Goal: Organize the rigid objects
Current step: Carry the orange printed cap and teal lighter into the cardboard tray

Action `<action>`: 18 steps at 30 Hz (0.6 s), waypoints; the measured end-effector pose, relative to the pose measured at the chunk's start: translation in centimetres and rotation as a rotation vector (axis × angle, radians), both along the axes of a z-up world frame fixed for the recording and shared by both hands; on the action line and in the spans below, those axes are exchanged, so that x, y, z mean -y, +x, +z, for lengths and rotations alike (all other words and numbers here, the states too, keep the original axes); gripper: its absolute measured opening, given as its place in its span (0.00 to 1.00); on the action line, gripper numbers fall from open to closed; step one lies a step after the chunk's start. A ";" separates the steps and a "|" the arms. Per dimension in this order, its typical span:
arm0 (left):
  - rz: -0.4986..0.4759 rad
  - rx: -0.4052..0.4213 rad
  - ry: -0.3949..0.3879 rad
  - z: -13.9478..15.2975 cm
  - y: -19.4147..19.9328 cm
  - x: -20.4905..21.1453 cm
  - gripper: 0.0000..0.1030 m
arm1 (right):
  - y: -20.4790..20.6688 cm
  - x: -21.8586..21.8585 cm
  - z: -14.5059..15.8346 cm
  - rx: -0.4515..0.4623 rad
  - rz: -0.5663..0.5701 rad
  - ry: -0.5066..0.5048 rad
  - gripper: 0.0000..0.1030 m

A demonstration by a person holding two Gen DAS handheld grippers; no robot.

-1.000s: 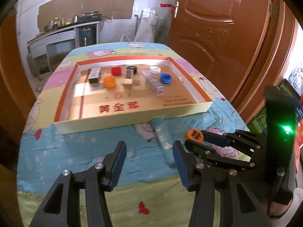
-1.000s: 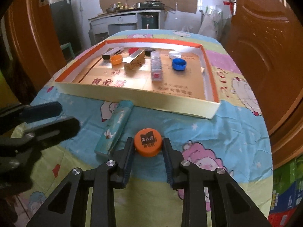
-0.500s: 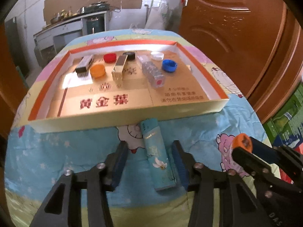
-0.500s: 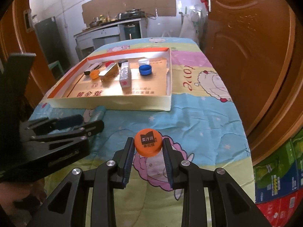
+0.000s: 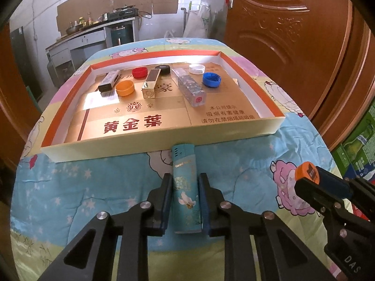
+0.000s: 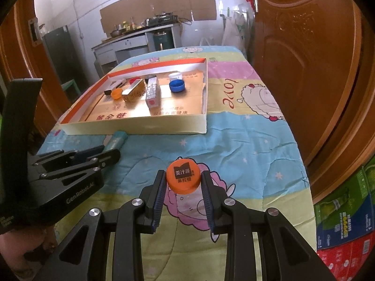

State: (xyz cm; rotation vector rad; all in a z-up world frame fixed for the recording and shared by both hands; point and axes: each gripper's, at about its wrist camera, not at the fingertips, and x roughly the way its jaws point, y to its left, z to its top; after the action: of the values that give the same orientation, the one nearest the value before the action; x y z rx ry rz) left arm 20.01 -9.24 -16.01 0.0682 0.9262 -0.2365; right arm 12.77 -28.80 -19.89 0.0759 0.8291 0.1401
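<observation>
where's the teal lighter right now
In the left wrist view the teal lighter lies on the quilt just before the tray's near wall, between the closing jaws of the left tool.

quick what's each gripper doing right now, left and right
Left gripper: jaws closing around the teal lighter lying on the blanket.
Right gripper: shut on the orange bottle cap, held above the blanket.

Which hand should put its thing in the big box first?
Probably the right gripper: it already holds the orange cap clear of the cloth. The left gripper is closing around the teal lighter, which lies beside the box.
</observation>
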 end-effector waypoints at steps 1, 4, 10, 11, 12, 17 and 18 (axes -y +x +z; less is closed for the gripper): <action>0.000 0.001 0.000 0.0 -0.1 0.0 0.22 | 0.0 0.0 0.1 0.000 0.000 -0.001 0.30; 0.003 0.003 -0.008 0.2 -0.1 -0.4 0.22 | 0.0 -0.3 0.2 0.001 0.006 -0.004 0.30; 0.009 0.011 -0.032 0.8 -0.3 -1.2 0.22 | 0.0 -1.1 0.4 0.004 0.021 -0.012 0.30; 0.010 0.012 -0.037 0.9 -0.4 -1.4 0.22 | 0.0 -1.3 0.5 0.006 0.023 -0.014 0.30; 0.012 0.012 -0.041 1.0 -0.4 -1.5 0.22 | 0.0 -1.5 0.6 0.008 0.026 -0.015 0.30; 0.017 0.020 -0.064 1.7 -0.7 -2.4 0.22 | 0.1 -2.2 1.0 0.015 0.038 -0.021 0.30; 0.018 0.021 -0.065 1.7 -0.7 -2.5 0.22 | 0.1 -2.3 1.1 0.018 0.041 -0.022 0.30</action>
State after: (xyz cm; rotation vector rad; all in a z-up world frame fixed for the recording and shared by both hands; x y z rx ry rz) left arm 19.35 -6.70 -14.27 0.0023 0.8972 -0.2487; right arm 12.86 -26.46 -18.80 0.0375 0.8148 0.1700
